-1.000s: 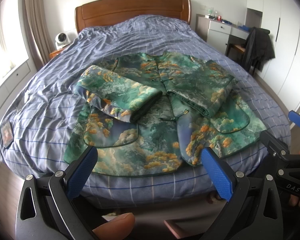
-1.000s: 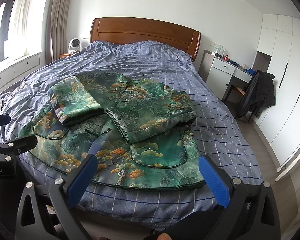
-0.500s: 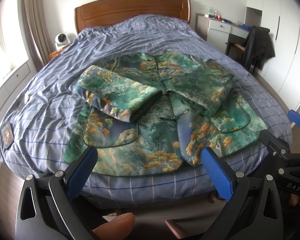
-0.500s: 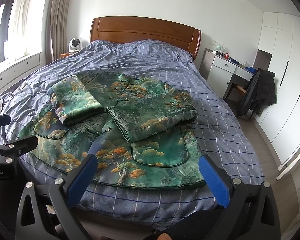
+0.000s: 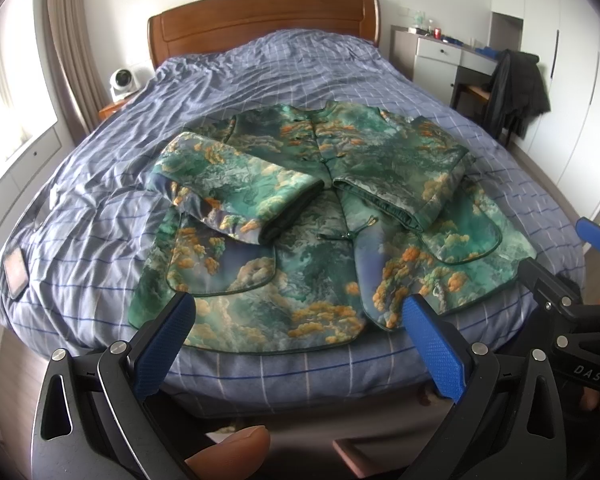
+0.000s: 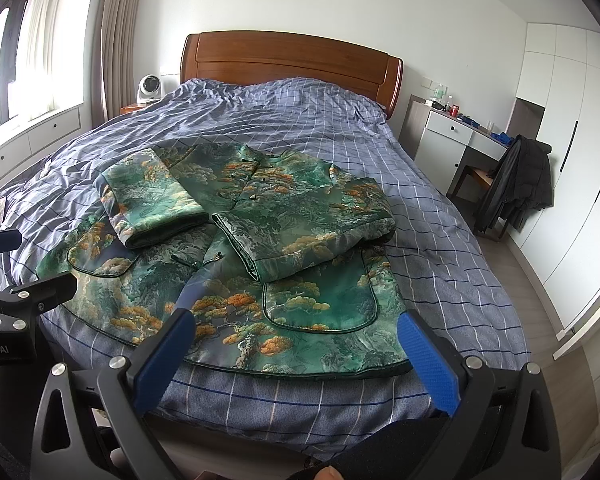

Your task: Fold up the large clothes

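Nothing much has moved since the earlier frames: both my claws hold nearly the same spot at the foot of the bed, and the jacket lies as it did. My left claw hangs with its blue pads spread wide and nothing between them, just short of the jacket's hem. My right claw is just as wide open and empty, over the hem's right corner; in the left view it shows at the right edge, apart from the left one. The jacket, green with orange clouds, lies face up on the checked blue cover near the foot, collar toward the headboard. Both sleeves are folded in across the chest: the left sleeve slants down toward the middle, the right sleeve lies across its own side, and their cuffs end close together by the front buttons. A phone rests on the cover near the bed's left edge. A dark coat hangs over a chair beside the worktop.
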`<state>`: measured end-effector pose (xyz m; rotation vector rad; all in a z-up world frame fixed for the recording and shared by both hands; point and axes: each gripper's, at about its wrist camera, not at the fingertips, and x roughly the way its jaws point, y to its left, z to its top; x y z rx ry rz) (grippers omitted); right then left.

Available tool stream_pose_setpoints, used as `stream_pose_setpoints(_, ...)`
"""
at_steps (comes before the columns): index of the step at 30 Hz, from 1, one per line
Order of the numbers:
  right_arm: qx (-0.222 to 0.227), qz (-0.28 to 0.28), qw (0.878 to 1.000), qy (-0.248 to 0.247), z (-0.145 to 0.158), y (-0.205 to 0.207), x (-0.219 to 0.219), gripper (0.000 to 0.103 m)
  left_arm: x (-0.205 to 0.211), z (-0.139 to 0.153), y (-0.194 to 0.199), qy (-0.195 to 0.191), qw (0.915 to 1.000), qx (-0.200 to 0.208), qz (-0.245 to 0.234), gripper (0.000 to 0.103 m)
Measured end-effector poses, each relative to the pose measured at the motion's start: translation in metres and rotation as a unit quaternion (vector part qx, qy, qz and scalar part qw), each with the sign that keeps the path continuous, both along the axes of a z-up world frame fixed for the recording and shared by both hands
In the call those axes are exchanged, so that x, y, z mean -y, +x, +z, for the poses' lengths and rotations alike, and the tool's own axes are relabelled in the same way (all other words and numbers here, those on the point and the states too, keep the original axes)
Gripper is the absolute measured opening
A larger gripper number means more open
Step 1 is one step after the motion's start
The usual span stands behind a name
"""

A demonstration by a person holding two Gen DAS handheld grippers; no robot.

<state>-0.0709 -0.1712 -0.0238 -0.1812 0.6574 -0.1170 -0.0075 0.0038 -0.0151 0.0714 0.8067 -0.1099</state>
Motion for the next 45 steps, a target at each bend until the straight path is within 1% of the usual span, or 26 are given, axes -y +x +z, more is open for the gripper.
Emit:
stream_pose_setpoints(14,-0.001,0.000,1.000,0.000,0.000,0.001,0.000,0.103,0.000,-0.001,-0.001,0.001,1.0000,0.000,0.000,0.103)
stream_pose_setpoints(22,0.001,0.005,1.000,0.004,0.000,0.002,0.001,0.103,-0.004,-0.003,0.002,0.007,1.0000,-0.002,0.003,0.103)
stream_pose_setpoints(24,0.014,0.012,1.000,0.020,0.004,0.006,0.010,0.103,-0.004,-0.003,0.003,0.010,0.9999,-0.003,0.005,0.103)
stream_pose_setpoints(26,0.025,0.027,0.998,0.046,0.008,0.018,0.025,0.103,-0.005,-0.004,0.003,0.008,0.9999,-0.006,0.004,0.103)
stream_pose_setpoints(28,0.017,0.056,0.997,0.055,0.005,0.040,0.035,0.103,-0.005,-0.004,0.003,0.007,1.0000,-0.006,0.002,0.103)
stream_pose_setpoints(29,0.004,0.075,0.996,0.049,-0.002,0.054,0.036,0.103,-0.005,-0.004,0.003,0.008,1.0000,-0.005,0.002,0.103)
stream_pose_setpoints(31,-0.032,0.113,0.993,0.014,-0.018,0.084,0.028,0.103,-0.005,-0.004,0.003,0.012,0.9999,-0.003,0.004,0.103)
stream_pose_setpoints(33,-0.069,0.171,0.983,-0.009,-0.039,0.113,0.012,0.103,-0.004,-0.004,0.003,0.014,0.9999,-0.003,0.007,0.103)
stream_pose_setpoints(35,-0.088,0.198,0.976,-0.024,-0.059,0.139,-0.001,0.103,-0.008,-0.005,0.004,0.014,0.9998,-0.007,0.013,0.103)
stream_pose_setpoints(37,-0.094,0.196,0.975,-0.049,-0.076,0.160,-0.006,0.102,-0.011,-0.005,0.004,0.016,0.9997,-0.008,0.019,0.103)
stream_pose_setpoints(38,-0.100,0.189,0.974,-0.073,-0.087,0.172,-0.008,0.102,-0.014,-0.006,0.004,0.018,0.9995,-0.009,0.022,0.103)
stream_pose_setpoints(40,-0.105,0.183,0.972,-0.101,-0.098,0.182,-0.006,0.100,-0.018,-0.008,0.005,0.020,0.9993,-0.012,0.029,0.103)
stream_pose_setpoints(42,-0.124,0.191,0.969,-0.095,-0.103,0.186,0.001,0.067,-0.020,-0.013,0.007,0.021,0.9991,-0.021,0.032,0.103)
stream_pose_setpoints(43,-0.139,0.194,0.968,-0.074,-0.101,0.186,0.007,0.030,-0.022,-0.016,0.009,0.021,0.9989,-0.026,0.032,0.103)
stream_pose_setpoints(44,-0.137,0.180,0.972,-0.065,-0.096,0.183,0.011,0.017,-0.022,-0.018,0.011,0.023,0.9988,-0.029,0.033,0.103)
stream_pose_setpoints(45,-0.127,0.166,0.977,-0.052,-0.085,0.178,0.019,0.017,-0.022,-0.019,0.012,0.025,0.9987,-0.030,0.033,0.103)
